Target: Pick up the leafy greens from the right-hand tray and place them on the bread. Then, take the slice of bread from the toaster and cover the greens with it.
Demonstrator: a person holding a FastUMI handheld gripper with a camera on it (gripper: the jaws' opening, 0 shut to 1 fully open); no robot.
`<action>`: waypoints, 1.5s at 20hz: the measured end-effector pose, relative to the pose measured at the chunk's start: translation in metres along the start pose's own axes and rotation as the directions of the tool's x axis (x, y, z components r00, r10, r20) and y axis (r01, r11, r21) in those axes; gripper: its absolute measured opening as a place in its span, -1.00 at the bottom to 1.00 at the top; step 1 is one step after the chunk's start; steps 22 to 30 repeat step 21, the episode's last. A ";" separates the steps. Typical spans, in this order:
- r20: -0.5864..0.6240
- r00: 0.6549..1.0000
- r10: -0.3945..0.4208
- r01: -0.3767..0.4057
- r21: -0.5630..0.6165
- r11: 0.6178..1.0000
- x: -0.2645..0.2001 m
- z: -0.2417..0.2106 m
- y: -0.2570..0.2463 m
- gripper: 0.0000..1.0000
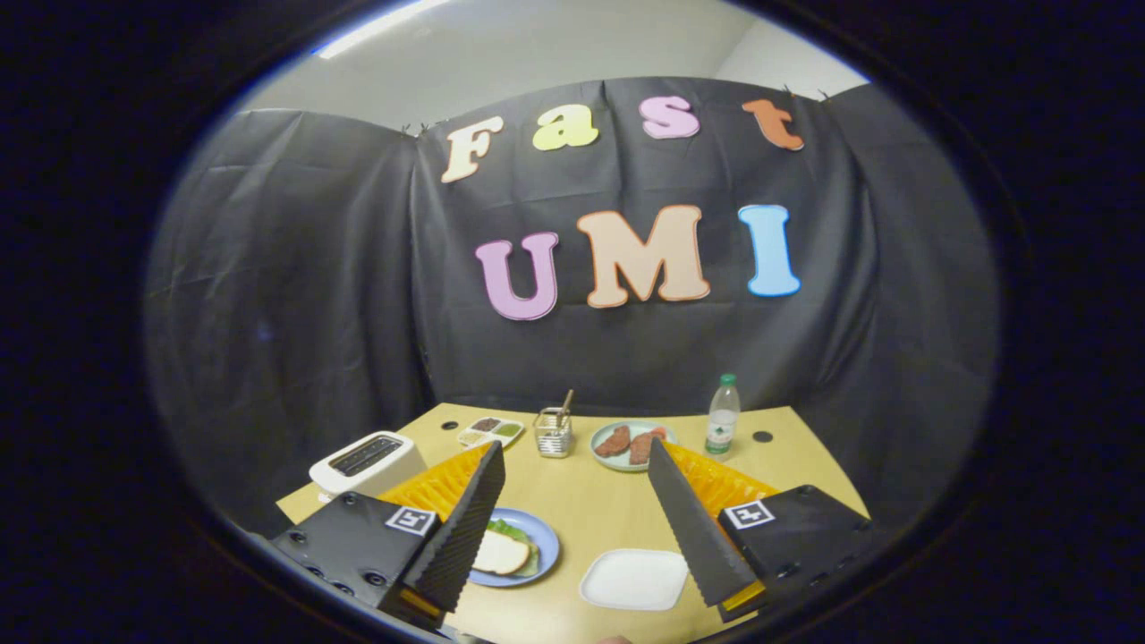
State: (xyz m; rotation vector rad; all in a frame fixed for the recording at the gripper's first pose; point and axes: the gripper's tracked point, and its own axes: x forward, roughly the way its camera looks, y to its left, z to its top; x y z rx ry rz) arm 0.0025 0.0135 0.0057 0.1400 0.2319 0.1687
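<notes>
Green leaves [512, 529] already lie with a bread slice [499, 554] on the blue plate [544, 546] by my wide, empty jaws, so I judge a careless lift could drag them off.

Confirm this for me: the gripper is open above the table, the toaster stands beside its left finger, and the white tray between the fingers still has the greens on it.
One thing is wrong. In the gripper view the white tray is bare; the greens lie on the blue plate under a slice of bread. The rest holds: the gripper is open above the table, with the toaster beside its left finger.
</notes>
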 end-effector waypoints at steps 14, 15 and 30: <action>0.169 0.977 -0.132 0.135 -0.007 0.991 -0.023 0.043 -0.041 1.00; 0.172 0.976 -0.132 0.135 -0.008 0.991 -0.022 0.044 -0.041 1.00; 0.187 0.972 -0.139 0.145 -0.022 0.989 -0.019 0.051 -0.049 1.00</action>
